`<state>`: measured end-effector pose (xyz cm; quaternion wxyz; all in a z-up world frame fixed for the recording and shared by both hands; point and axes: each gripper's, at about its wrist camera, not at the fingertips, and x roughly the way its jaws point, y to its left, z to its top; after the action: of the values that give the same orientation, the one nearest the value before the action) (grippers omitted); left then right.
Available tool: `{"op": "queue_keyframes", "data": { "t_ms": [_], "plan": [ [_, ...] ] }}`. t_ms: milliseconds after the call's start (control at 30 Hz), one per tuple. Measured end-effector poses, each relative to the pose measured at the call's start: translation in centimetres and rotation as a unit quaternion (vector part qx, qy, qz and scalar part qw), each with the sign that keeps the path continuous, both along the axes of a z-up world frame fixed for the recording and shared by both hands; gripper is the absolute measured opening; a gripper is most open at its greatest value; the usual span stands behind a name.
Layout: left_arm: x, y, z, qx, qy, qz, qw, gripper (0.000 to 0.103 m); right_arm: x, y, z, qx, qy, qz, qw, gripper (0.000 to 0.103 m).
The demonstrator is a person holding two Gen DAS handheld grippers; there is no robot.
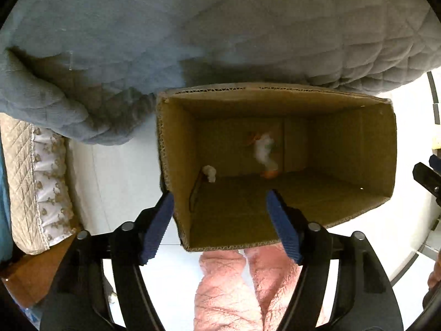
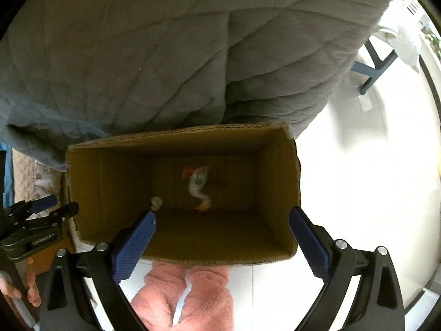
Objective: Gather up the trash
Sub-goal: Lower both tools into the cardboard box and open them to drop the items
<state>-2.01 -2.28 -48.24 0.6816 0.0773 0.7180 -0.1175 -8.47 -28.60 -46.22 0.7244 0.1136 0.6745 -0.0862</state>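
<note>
Left wrist view looked straight down into an open cardboard box [image 1: 275, 165] standing on the pale floor [image 1: 115, 171], pushed up against a grey quilted blanket [image 1: 193, 27] that hung from the bed. The left gripper [image 1: 220, 207] was released, its blue pads spread and nothing between them; one pad sat outside the box's left wall, the other over its interior. The right gripper [image 2: 220, 229] was likewise spread wide and empty, hanging over the box mouth.

Two bits of trash lay on the box bottom: a small white crumpled wad [image 1: 209, 172] near one corner, and a longer white wrapper with orange ends [image 1: 266, 154] near the middle. The wrapper looked blurred, so it may have been in motion, though that cannot be told for certain.

The step in hand appeared to be the drop. To do it well, both grippers should have been kept wide and centred above the opening until the pieces settled, then lifted straight up. The left pad straddling the wall risked catching the rim and tipping the light box. Pink fuzzy trouser legs [image 2: 190, 298] stood just beside the near wall.
</note>
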Motion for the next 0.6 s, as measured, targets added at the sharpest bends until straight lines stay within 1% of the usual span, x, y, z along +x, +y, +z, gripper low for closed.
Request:
{"op": "queue_keyframes", "data": {
  "t_ms": [67, 100, 167, 200, 300, 333, 367, 400, 467, 533, 567, 600],
  "plan": [
    [0.1, 0.5, 0.8, -0.021, 0.003, 0.007, 0.9997, 0.069, -0.6, 0.0, 1.5, 0.007, -0.010, -0.009, 1.000, 0.096],
    [0.1, 0.8, 1.4, -0.038, 0.010, 0.012, 0.9992, 0.069, -0.6, -0.1, 2.1, 0.013, -0.014, -0.011, 1.000, 0.096],
    [-0.1, 1.1, 2.7, -0.063, 0.017, 0.016, 0.9978, 0.069, -1.2, -0.1, 4.6, 0.024, -0.033, -0.017, 0.999, 0.096],
    [-0.3, 1.3, 3.7, -0.076, 0.017, 0.017, 0.9968, 0.069, -1.0, 0.4, 5.4, 0.029, -0.041, -0.017, 0.999, 0.096],
    [-1.0, 1.6, 7.3, -0.099, 0.003, 0.010, 0.9951, 0.069, -1.2, 0.7, 9.9, 0.043, -0.072, -0.012, 0.996, 0.096],
    [-1.3, 1.7, 9.1, -0.108, -0.004, 0.004, 0.9941, 0.069, -1.2, 0.8, 11.3, 0.046, -0.082, -0.007, 0.996, 0.096],
    [-1.6, 1.8, 10.2, -0.114, -0.009, 0.002, 0.9934, 0.069, -1.2, 1.0, 13.4, 0.047, -0.097, -0.002, 0.994, 0.096],
    [-1.9, 1.9, 12.0, -0.122, -0.018, -0.003, 0.9924, 0.071, -0.9, 1.6, 15.0, 0.049, -0.110, 0.004, 0.993, 0.096],
    [-2.3, 2.2, 14.7, -0.130, -0.035, -0.011, 0.9909, 0.072, -0.5, 2.0, 17.8, 0.045, -0.132, 0.012, 0.990, 0.096],
    [-2.7, 2.7, 18.1, -0.142, -0.058, -0.011, 0.9882, 0.073, 0.3, 2.1, 21.7, 0.038, -0.173, 0.018, 0.984, 0.096],
    [-2.7, 2.9, 19.4, -0.149, -0.065, -0.009, 0.9866, 0.074, 0.7, 1.7, 22.9, 0.036, -0.187, 0.018, 0.981, 0.096],
    [-2.8, 3.0, 21.1, -0.157, -0.076, -0.006, 0.9847, 0.077, 1.8, 1.5, 24.9, 0.033, -0.212, 0.016, 0.977, 0.096]
  ]
}}
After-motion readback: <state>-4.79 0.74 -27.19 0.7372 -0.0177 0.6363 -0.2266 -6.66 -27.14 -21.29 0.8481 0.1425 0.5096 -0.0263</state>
